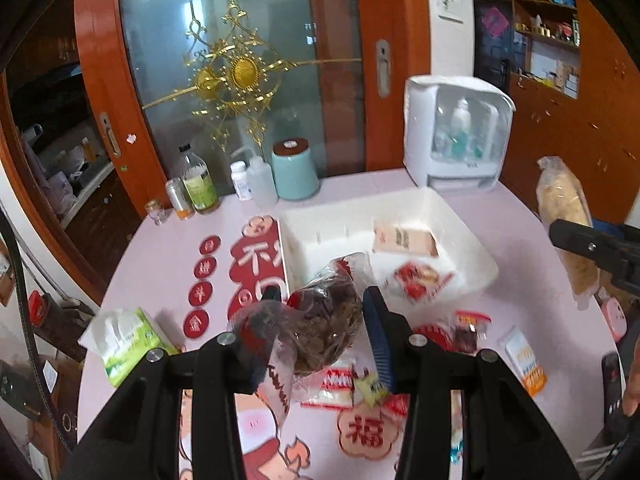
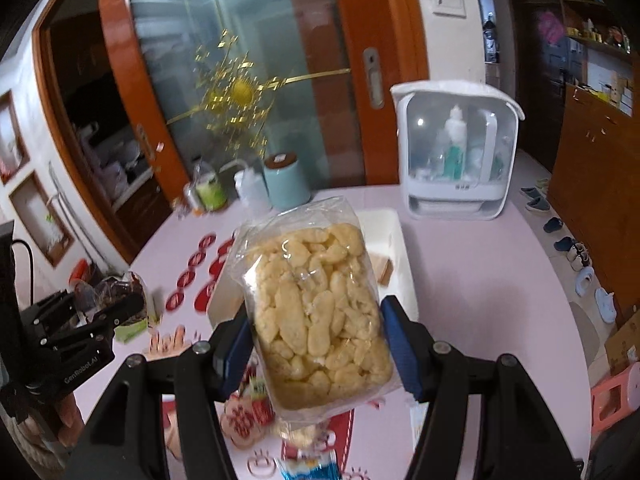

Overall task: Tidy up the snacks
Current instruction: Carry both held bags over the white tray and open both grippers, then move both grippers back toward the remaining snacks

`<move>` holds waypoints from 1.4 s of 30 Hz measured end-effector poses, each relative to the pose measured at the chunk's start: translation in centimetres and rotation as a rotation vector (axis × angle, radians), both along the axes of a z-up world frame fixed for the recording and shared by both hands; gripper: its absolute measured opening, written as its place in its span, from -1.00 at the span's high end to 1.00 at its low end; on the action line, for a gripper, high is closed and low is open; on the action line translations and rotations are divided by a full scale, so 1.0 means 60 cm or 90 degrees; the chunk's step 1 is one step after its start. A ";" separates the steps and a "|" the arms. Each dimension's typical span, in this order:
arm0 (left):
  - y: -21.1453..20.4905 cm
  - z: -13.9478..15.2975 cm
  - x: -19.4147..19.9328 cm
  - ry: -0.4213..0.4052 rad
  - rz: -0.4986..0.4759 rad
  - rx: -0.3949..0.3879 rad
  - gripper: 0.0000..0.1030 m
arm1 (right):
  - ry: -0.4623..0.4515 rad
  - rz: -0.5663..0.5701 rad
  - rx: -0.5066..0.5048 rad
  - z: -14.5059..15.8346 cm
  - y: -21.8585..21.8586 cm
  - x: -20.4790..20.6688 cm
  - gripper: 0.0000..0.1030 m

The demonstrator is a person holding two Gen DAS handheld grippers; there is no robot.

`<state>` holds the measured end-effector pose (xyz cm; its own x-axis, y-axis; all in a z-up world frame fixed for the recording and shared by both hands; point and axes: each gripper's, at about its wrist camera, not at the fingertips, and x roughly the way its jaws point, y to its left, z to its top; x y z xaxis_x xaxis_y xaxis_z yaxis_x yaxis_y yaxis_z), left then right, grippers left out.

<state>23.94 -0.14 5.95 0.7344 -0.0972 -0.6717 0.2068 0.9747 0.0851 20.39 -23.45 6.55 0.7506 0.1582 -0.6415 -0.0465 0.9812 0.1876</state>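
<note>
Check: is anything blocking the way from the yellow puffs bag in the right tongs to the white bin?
Nothing visible blocks it. The yellow puffs bag hangs above the table, the white bin right behind it, open-topped, with free floor beside the few packets inside.

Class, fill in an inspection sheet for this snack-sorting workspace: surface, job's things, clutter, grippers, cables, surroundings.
Surface: pink table with red festive stickers.
Job's things: white bin holding packets; loose snacks on the table in front of it.
Clutter: bottles, teal canister, tissue pack, white appliance.
Grippers: left gripper shut on dark snack bag; right gripper shut on yellow puff bag.
Cables: nothing seen on the table.
Surroundings: glass sliding door, shelves.
</note>
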 end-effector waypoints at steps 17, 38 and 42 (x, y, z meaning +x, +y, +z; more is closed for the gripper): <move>-0.033 -0.021 0.249 -0.008 0.087 -0.021 0.20 | 0.000 -0.088 -0.020 -0.038 -0.011 0.217 -0.21; -0.070 -0.098 0.248 0.006 0.076 0.019 -0.89 | 0.069 -0.044 -0.036 -0.110 -0.001 0.247 -0.35; -0.067 -0.094 0.211 0.010 0.055 0.022 -0.89 | 0.073 -0.031 -0.049 -0.104 -0.005 0.209 -0.35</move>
<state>36.59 -4.17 0.28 0.7285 -0.0114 -0.6849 0.1243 0.9855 0.1157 32.90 -23.75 0.33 0.6769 0.0710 -0.7326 0.0188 0.9933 0.1137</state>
